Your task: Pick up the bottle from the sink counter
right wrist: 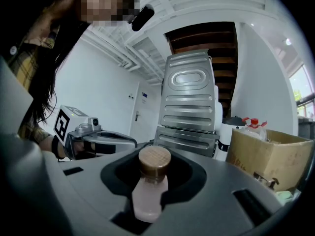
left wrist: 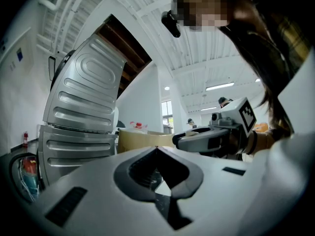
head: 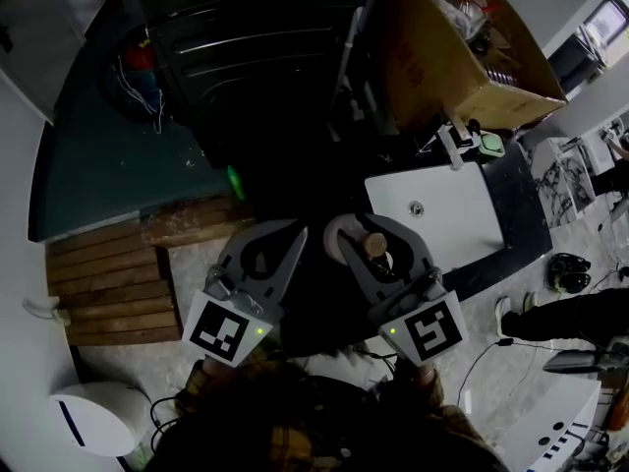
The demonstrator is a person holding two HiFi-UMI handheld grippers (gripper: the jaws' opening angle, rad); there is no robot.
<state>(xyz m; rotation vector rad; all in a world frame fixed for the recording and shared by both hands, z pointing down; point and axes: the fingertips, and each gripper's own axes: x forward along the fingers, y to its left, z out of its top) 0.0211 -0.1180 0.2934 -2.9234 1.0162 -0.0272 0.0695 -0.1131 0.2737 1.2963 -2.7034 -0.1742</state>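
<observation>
Bottle [right wrist: 147, 193] in the grip of my right gripper [head: 369, 229], pale pink body pinched between the two grey jaws, round wood-coloured cap [right wrist: 154, 160] standing up in the hollow between them; the jaws sit partly closed, stopped against the bottle's sides. From the head view the bottle shows as a brown cap and a pale body just left of the white sink [head: 462, 180], whose drain hole [head: 417, 207] lies near its left edge; whether the bottle is clear of the dark counter [head: 521, 214] I cannot tell. My left gripper [head: 292, 232] is held just beside the right one, jaws brought together at the tips with nothing between them; its own view shows only the dark hollow behind the closed tips. Beyond both grippers rises a grey ribbed machine panel [right wrist: 189, 102]; an open cardboard box [head: 442, 62] stands behind the sink, bottles with red caps [right wrist: 254, 122] poking out of it; a wooden pallet [head: 108, 283] lies on the floor to my left.
</observation>
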